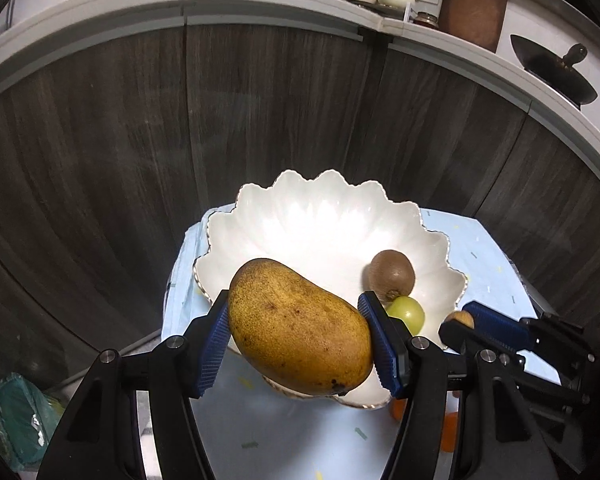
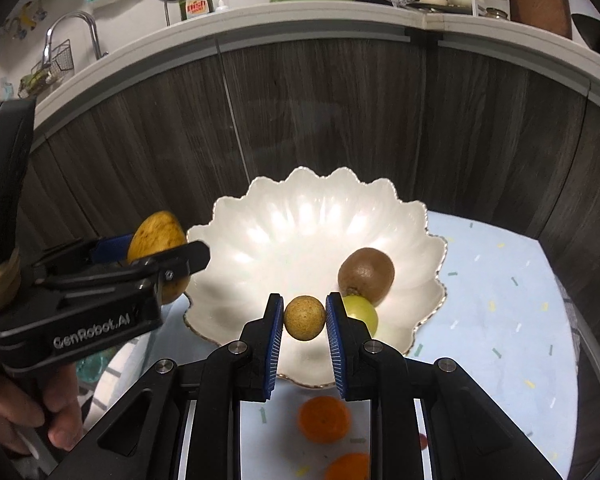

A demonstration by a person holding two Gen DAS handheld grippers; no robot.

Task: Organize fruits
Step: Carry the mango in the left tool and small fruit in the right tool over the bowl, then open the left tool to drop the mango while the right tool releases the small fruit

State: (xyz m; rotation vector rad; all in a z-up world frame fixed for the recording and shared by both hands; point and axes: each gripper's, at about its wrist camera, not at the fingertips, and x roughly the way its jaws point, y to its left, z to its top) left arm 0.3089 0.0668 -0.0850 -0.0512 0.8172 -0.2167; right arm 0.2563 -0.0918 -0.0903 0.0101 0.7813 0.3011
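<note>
Left tongs (image 1: 298,338) pinching mango (image 1: 300,328) across middle: heavy, smooth, likely slippery. Right tongs (image 2: 305,318) pinching small round fruit (image 2: 305,318): light, probably firm. Bowl (image 2: 300,216) fragile.

Both views are dim around the edges, with light falling from above onto the middle. The white bowl (image 1: 324,236) glares, its inner ribs blown out to bright patches. Dark cabinet fronts (image 1: 260,120) swallow detail. Fisheye distortion bends the counter edge (image 2: 300,28) into an arc, and black vignetting fills the corners. The oranges (image 2: 324,418) at the lower centre are soft and blurred.
</note>
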